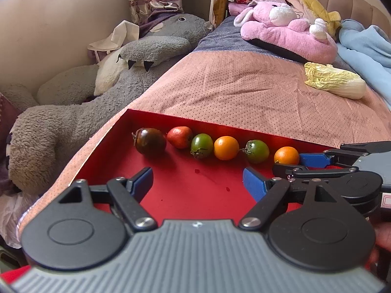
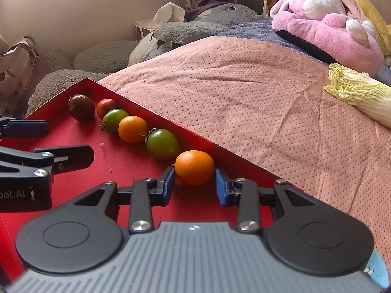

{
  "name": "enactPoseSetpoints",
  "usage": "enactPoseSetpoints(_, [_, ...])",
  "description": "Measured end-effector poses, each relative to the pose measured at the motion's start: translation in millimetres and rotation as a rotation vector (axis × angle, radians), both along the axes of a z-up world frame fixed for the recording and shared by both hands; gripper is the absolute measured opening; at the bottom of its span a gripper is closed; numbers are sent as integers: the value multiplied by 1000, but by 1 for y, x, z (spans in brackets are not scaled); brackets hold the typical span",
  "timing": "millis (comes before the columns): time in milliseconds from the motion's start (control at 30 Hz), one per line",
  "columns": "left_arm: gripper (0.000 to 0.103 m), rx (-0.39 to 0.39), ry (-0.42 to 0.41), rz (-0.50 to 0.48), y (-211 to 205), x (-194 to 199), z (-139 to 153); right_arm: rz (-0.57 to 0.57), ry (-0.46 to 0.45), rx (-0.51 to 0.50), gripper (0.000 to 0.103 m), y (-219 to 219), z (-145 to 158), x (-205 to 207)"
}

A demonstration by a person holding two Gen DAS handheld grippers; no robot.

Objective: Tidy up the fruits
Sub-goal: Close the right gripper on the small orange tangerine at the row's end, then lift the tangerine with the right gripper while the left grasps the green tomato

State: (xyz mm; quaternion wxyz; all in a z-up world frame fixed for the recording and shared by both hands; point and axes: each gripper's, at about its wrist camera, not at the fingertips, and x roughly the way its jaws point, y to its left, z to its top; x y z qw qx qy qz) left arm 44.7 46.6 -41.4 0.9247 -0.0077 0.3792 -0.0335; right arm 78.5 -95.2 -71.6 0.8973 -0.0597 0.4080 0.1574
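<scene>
A red tray (image 1: 185, 183) (image 2: 117, 161) lies on the bed. Along its far wall runs a row of fruits: a dark tomato (image 1: 150, 141) (image 2: 81, 107), a red fruit (image 1: 180, 136) (image 2: 105, 107), a green tomato (image 1: 201, 145) (image 2: 114, 120), an orange (image 1: 226, 147) (image 2: 133, 129), another green tomato (image 1: 257, 151) (image 2: 162, 144) and a second orange (image 1: 286, 156) (image 2: 194, 167). My left gripper (image 1: 198, 183) is open and empty over the tray. My right gripper (image 2: 195, 185) is open, its blue pads on either side of the second orange, the left pad about touching it.
A napa cabbage (image 1: 334, 80) (image 2: 361, 95) lies on the pink bedspread to the right. A pink plush (image 1: 286, 31) (image 2: 327, 24) sits at the back. A grey plush (image 1: 97, 92) lies off the bed's left edge, beside the tray.
</scene>
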Motion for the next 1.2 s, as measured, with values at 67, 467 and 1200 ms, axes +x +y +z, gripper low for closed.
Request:
enactPoseSetpoints(67, [83, -5, 1, 4, -1, 2, 0, 4, 0, 1, 41, -1, 1, -1])
enactPoseSetpoints(467, [82, -71, 3, -95, -29, 16, -4, 22, 9, 22, 41, -34, 11, -73])
enactPoseSetpoints(1200, [56, -37, 89, -192, -66, 53, -30, 33, 20, 53, 41, -43, 8, -94])
